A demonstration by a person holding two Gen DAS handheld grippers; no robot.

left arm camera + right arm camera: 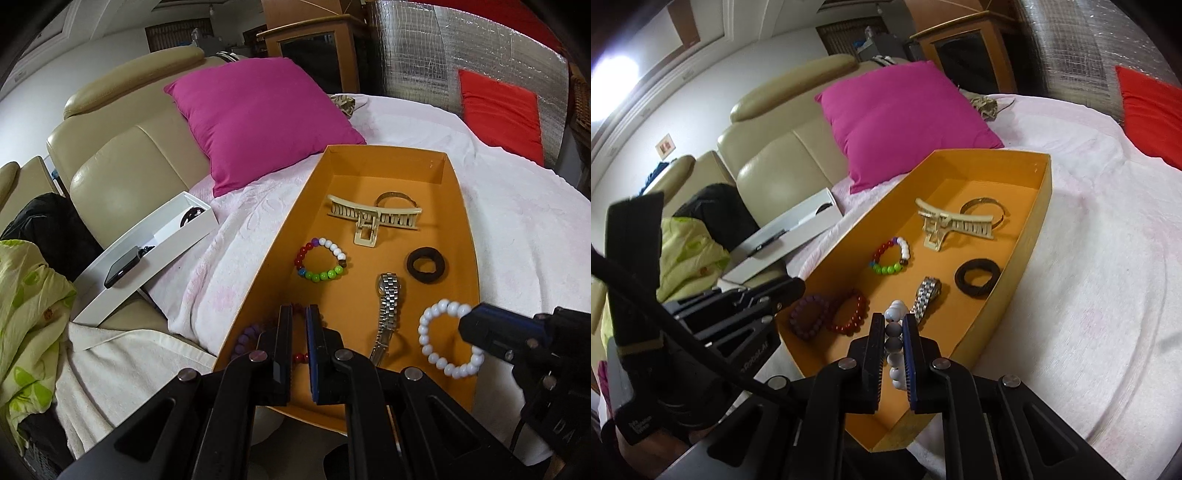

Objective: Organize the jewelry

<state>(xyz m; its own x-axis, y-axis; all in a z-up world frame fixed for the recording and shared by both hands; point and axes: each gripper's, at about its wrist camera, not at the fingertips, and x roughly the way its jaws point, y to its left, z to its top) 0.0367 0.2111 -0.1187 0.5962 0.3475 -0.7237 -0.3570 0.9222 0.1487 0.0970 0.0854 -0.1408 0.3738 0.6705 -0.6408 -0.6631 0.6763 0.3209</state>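
- Right gripper (pixel 891 338) has its two fingers closed almost together on the white bracelet (pixel 896 345); several round beads sit in the narrow gap, so the grip seems to be across the string of beads, not around the whole ring.
- White bracelet, seen from the left camera (pixel 448 339), lies as an open ring near the front right corner of the orange box (pixel 461 206), and the right gripper (pixel 471 326) meets it at its far right side. Whether it rests on the floor of the box or is a little lifted, I cannot tell.
- Left gripper (pixel 299 332) hovers low over the front left part of the box with a narrow gap between its fingers. Nothing is clearly between them; I judge it holds nothing.
- Just under and beside it lie a purple bracelet (pixel 809 317) and a red bracelet (pixel 847 312), touching each other, both of smooth round beads.
- Farther in the box, apart from each other: a metal watch (pixel 388 314) with a shiny link band, a beaded bracelet (pixel 321 258) of many colours, a soft black hair tie (pixel 426 265), a cream plastic hair clip (pixel 373 218) with teeth, and a thin metal bangle (pixel 393 197) partly behind the clip.
- Box is of plain cardboard with low walls and stands on a white textured cloth (pixel 517 229); probably the low walls make the reach easy.
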